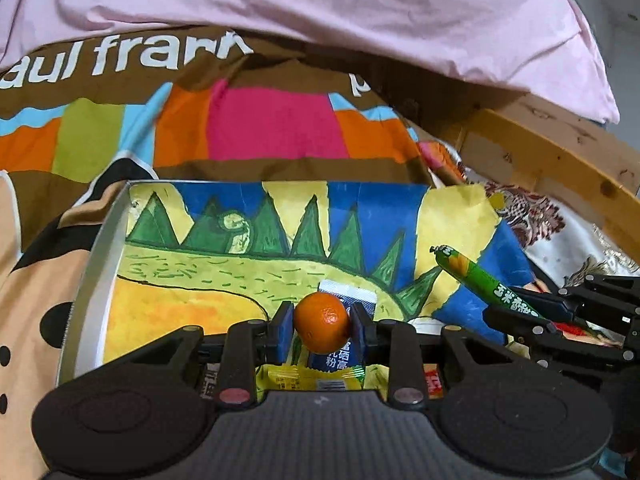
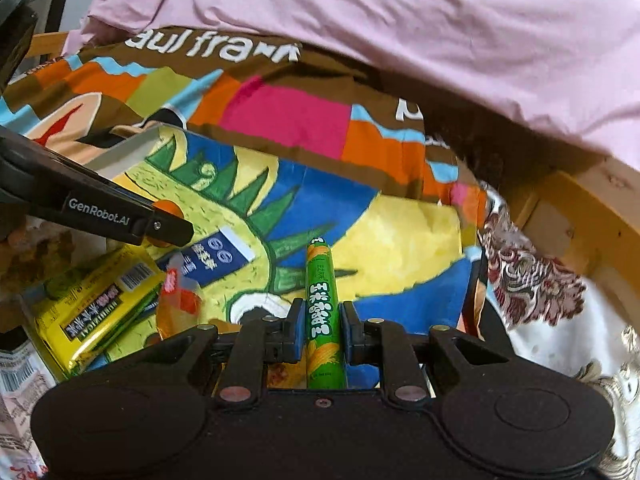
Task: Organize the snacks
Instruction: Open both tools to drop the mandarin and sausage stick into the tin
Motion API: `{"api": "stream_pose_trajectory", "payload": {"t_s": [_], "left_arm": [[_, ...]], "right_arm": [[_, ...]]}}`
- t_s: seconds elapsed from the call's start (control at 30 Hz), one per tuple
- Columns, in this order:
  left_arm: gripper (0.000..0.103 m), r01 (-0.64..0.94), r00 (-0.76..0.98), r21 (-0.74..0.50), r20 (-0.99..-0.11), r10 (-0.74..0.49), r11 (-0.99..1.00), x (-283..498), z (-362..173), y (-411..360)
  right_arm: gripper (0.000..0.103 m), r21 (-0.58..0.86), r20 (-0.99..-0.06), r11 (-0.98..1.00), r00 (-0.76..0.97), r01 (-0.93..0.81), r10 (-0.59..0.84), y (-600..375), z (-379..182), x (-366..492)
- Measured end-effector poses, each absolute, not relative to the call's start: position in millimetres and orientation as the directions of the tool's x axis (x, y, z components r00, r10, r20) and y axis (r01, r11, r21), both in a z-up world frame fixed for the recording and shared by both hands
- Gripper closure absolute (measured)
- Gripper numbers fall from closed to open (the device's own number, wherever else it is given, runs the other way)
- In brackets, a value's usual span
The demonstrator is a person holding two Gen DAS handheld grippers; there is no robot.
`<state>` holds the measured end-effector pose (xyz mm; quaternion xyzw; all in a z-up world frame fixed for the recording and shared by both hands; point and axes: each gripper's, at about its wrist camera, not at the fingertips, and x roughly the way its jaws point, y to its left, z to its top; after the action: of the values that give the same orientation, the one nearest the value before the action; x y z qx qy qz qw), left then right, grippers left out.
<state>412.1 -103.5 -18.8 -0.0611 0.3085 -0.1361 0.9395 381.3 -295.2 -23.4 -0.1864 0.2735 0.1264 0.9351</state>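
Observation:
My left gripper [image 1: 322, 326] is shut on a small orange [image 1: 322, 322] and holds it over a painted dinosaur sheet [image 1: 240, 268] that lines a shallow tray [image 1: 94, 264]. My right gripper [image 2: 322, 330] is shut on a green corn sausage stick [image 2: 322, 304], which points forward over the same sheet [image 2: 400, 240]. The sausage also shows at the right of the left wrist view [image 1: 484, 282]. A blue sachet [image 2: 212, 258] lies on the sheet under the left gripper's arm [image 2: 100, 212]. It shows behind and below the orange in the left wrist view [image 1: 344, 296].
A yellow snack pack [image 2: 96, 308] and an orange wrapper [image 2: 180, 300] lie at the sheet's near left. A colourful quilt [image 1: 260, 120] and a pink sheet [image 1: 320, 8] lie behind the tray. A wooden bed frame [image 1: 560, 160] runs at the right, above patterned fabric [image 2: 532, 280].

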Motion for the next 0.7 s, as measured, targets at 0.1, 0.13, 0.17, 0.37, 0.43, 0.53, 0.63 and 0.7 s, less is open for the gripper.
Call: {"api": "stream_pose_trajectory", "payload": {"t_s": [0.1,0.13,0.17,0.37,0.43,0.53,0.63,0.7], "left_arm": [[0.07,0.219,0.767,-0.182,-0.575,-0.284,0.959,414,-23,-107],[0.07,0.218,0.764,-0.18,-0.58,-0.283,0.959,414,-23,-107],[0.07,0.217,0.758,-0.178,-0.589,-0.281,0.96,414,-25,-109],[0.038,0.2,0.73,-0.2,-0.622,-0.282,0.959,410,-23,-112],[0.034,0.184,0.742,-0.21,-0.611,-0.276,0.96,404,-16,-109],[0.023,0.161,0.777,-0.237,-0.568,-0.271,0.958,390,-2,-101],[0.014,0.154,0.824,-0.247,-0.502,-0.262,0.957,370,14,-94],[0.01,0.161,0.846,-0.247,-0.463,-0.263,0.956,356,24,-90]], "right_arm": [[0.082,-0.251,-0.574,0.911,0.808,-0.328,0.133,-299,-25,385],[0.081,-0.242,-0.574,0.916,0.808,-0.32,0.131,-300,-25,386],[0.077,-0.231,-0.569,0.922,0.812,-0.311,0.132,-302,-23,386],[0.064,-0.132,-0.511,0.954,0.843,-0.27,0.168,-317,-1,375],[0.058,-0.118,-0.472,0.958,0.863,-0.262,0.178,-320,10,365],[0.05,-0.084,-0.414,0.963,0.888,-0.255,0.199,-324,27,347],[0.042,-0.079,-0.364,0.964,0.908,-0.255,0.21,-326,43,326],[0.038,-0.087,-0.334,0.962,0.917,-0.259,0.217,-325,53,311]]}}
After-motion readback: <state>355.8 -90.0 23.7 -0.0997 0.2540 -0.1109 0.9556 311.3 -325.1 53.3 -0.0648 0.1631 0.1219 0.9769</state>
